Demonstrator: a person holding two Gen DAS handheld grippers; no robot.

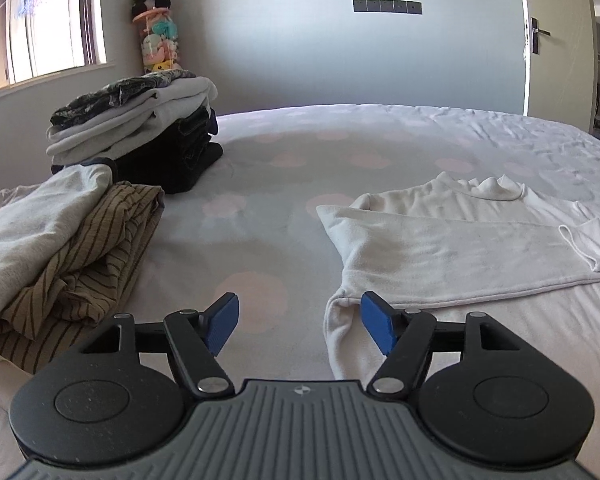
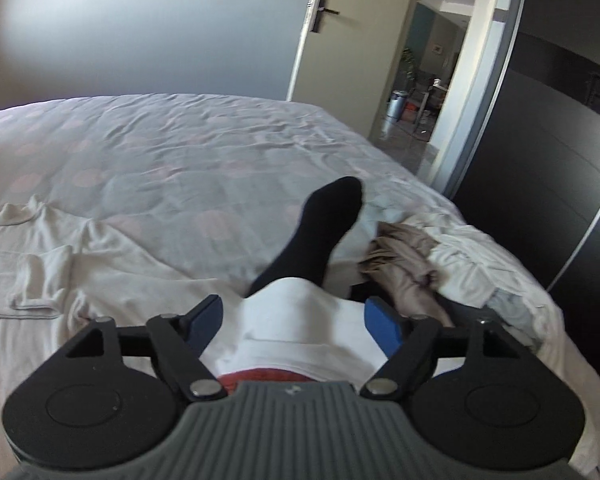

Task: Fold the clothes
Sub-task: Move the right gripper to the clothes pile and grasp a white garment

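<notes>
A white long-sleeved top (image 1: 460,240) lies flat on the bed with one sleeve folded across its body and its collar toward the far side. My left gripper (image 1: 300,308) is open, low over the sheet, with its right finger (image 1: 376,324) next to the top's near left corner. Nothing is between its fingers. The same top (image 2: 40,248) shows at the left of the right wrist view. My right gripper (image 2: 294,312) is open above a person's leg (image 2: 324,224) in white trousers and a black sock, and grips no cloth.
A folded stack of clothes (image 1: 140,128) stands at the back left of the bed (image 1: 300,160). A loose heap with a brown striped garment (image 1: 80,260) lies near left. More crumpled clothes (image 2: 440,264) sit at the bed's right edge, by a dark wardrobe (image 2: 540,160) and an open door (image 2: 340,40).
</notes>
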